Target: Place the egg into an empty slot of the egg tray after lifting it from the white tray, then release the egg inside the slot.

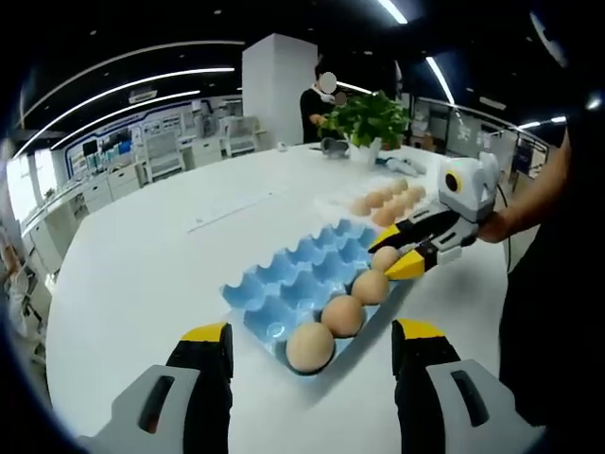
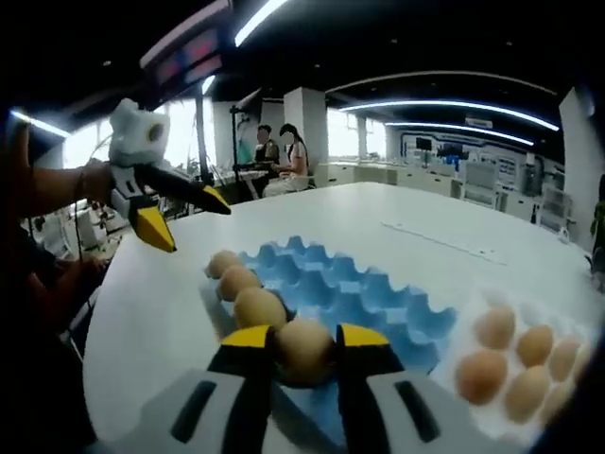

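The right gripper (image 2: 304, 348) grips an egg (image 2: 304, 352) low over a slot along the blue egg tray's (image 2: 378, 293) edge row; only letting go remains. The left gripper (image 1: 312, 345) hovers spread, holding nothing.

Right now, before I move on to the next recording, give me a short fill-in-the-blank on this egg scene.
1. The right gripper is shut on an ____.
2. The egg tray is coloured ____.
3. The left gripper has its jaws ____ and holds nothing.
4. More eggs wait on the ____ tray.

Missing words: egg; blue; open; white
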